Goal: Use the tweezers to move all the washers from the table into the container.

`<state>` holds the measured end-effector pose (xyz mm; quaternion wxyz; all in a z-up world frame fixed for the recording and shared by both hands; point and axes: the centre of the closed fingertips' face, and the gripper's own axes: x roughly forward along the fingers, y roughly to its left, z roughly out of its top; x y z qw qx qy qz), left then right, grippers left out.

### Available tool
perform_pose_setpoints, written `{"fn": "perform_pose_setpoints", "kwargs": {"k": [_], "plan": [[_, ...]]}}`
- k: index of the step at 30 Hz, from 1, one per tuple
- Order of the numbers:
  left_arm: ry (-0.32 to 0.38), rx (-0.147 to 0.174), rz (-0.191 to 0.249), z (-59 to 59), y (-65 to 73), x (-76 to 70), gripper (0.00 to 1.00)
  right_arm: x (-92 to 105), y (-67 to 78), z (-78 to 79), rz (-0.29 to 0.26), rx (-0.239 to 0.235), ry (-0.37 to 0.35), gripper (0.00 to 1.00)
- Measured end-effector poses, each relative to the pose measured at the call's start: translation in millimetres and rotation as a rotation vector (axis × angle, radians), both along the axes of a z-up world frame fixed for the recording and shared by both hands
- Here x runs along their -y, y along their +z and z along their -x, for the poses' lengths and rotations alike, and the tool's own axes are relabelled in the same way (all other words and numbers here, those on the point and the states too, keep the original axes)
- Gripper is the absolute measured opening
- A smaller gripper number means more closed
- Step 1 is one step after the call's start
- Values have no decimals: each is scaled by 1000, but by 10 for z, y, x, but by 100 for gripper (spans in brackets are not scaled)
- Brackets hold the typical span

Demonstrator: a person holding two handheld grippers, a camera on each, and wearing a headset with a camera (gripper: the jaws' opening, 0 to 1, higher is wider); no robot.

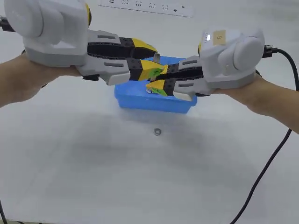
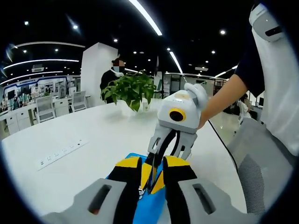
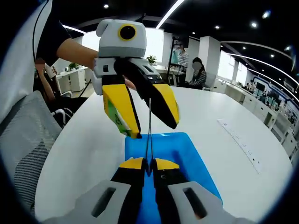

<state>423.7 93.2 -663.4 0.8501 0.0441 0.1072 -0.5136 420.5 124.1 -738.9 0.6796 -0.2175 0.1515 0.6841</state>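
Observation:
A blue container (image 1: 154,103) sits mid-table, and one small metal washer (image 1: 157,132) lies on the white table just in front of it. Both grippers meet above the container. My right gripper (image 3: 149,163) is shut on thin tweezers (image 3: 149,133), which point up between the spread yellow jaws of the left gripper (image 3: 154,128). From the left gripper view, my left gripper (image 2: 152,163) stands open around the tweezers (image 2: 151,173), facing the right gripper (image 2: 163,149). In the head view, the left gripper (image 1: 154,58) comes from the left and the right gripper (image 1: 157,83) from the right.
A white power strip (image 1: 145,7) lies at the far edge of the table. A black cable (image 1: 275,149) trails from the right gripper across the right side. A potted plant (image 2: 131,91) stands further down the table, with people and chairs beyond.

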Motion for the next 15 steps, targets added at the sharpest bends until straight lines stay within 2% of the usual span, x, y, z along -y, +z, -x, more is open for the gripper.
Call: {"fn": "perform_pose_setpoints", "kwargs": {"k": [3,8,12,13,14,15], "plan": [[-10,-1,15,12,37,-8,11,-6,9,15,-3,0,6,8],[-44,1,6,54,29,32,8,-7,20,15,-4,3,9,8],[-66,14,-4,80,31,47,7,-7,22,32,-4,4,16,8],[-60,35,-15,62,32,39,7,-5,22,35,-2,7,18,8],[-63,37,-17,63,32,42,6,-4,24,36,-1,8,18,8],[-65,62,-28,53,37,42,6,-2,27,33,-2,10,18,8]]}}
